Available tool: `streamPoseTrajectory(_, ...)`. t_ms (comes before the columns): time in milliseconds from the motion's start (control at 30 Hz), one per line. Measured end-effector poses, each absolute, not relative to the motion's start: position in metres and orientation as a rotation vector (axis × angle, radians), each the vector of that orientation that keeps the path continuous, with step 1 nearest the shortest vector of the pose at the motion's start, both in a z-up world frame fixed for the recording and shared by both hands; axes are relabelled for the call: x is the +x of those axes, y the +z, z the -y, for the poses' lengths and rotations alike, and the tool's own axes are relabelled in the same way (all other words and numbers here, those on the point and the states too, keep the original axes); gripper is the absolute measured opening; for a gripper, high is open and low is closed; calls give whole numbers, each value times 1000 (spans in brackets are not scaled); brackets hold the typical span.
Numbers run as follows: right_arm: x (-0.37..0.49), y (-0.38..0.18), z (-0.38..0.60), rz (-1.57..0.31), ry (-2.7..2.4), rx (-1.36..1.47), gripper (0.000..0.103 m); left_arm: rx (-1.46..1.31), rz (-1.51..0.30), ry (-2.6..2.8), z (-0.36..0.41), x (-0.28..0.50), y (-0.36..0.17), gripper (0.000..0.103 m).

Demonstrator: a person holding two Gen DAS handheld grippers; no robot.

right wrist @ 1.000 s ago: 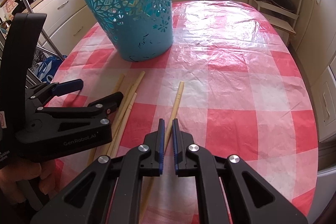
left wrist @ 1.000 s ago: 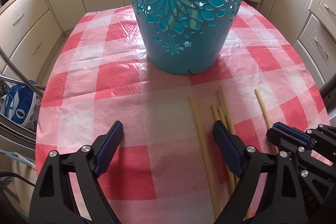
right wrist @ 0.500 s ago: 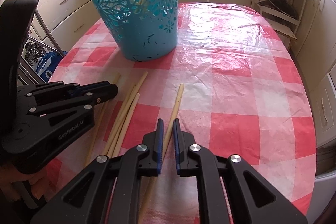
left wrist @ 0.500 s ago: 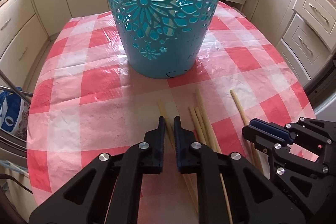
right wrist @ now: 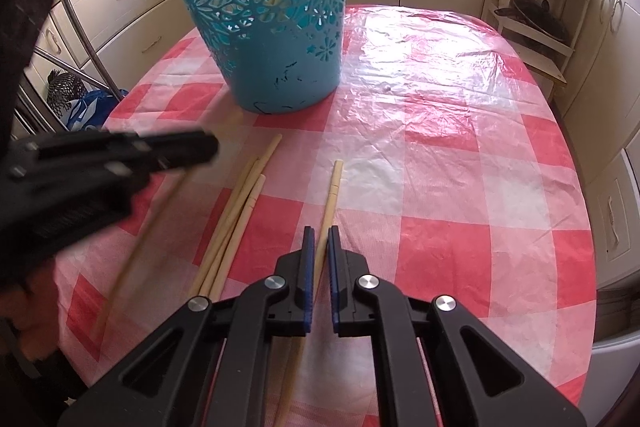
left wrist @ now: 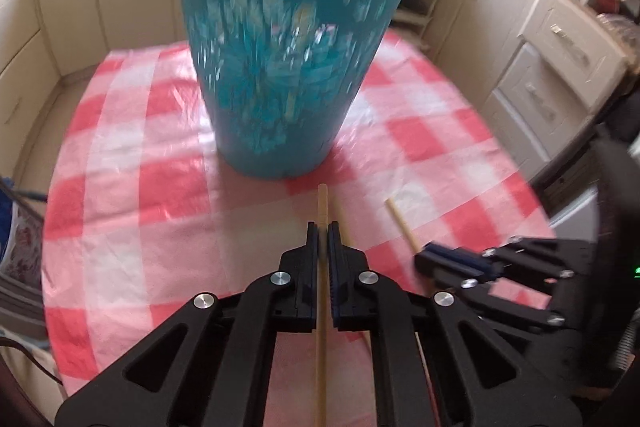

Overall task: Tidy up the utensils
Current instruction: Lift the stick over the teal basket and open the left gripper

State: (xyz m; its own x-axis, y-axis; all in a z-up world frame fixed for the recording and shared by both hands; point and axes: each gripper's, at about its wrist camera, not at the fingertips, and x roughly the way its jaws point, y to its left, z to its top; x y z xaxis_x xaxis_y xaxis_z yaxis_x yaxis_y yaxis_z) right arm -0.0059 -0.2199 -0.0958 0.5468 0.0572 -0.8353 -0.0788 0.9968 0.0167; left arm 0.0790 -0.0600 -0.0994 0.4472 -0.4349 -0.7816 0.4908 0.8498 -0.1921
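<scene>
My left gripper [left wrist: 323, 227] is shut on a wooden chopstick [left wrist: 322, 203], held off the red-checked tablecloth [left wrist: 132, 235] with its tip toward the teal cut-out basket [left wrist: 288, 67]. The right wrist view shows that gripper [right wrist: 200, 147] blurred at the left, the held chopstick [right wrist: 152, 223] slanting down from it. My right gripper [right wrist: 320, 233] is shut on another chopstick [right wrist: 333, 187] that lies on the cloth. Three more chopsticks [right wrist: 240, 203] lie in a bundle between the two grippers. The teal basket [right wrist: 264, 7] stands upright behind them.
The oval table drops off on every side. Cream kitchen cabinets [right wrist: 612, 75] ring it, with a white shelf rack [right wrist: 532, 11] at the back right. A metal frame [right wrist: 80, 39] and a blue bag [right wrist: 88, 107] sit off the table's left edge.
The left gripper went from wide open to shut on a chopstick and has lifted it off the cloth, tilting up toward the basket. The right gripper has stayed shut in place.
</scene>
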Motion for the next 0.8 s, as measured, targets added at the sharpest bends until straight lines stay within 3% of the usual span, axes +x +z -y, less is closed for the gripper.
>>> streamPoseTrajectory(467, -3, -96, 222, -995, 78, -5, 7, -178, -480, -755, 17, 68, 32, 5)
streamPoseTrajectory(800, -3, -96, 223, -994, 76, -2, 7, -293, -201, -464, 34, 134, 92, 5)
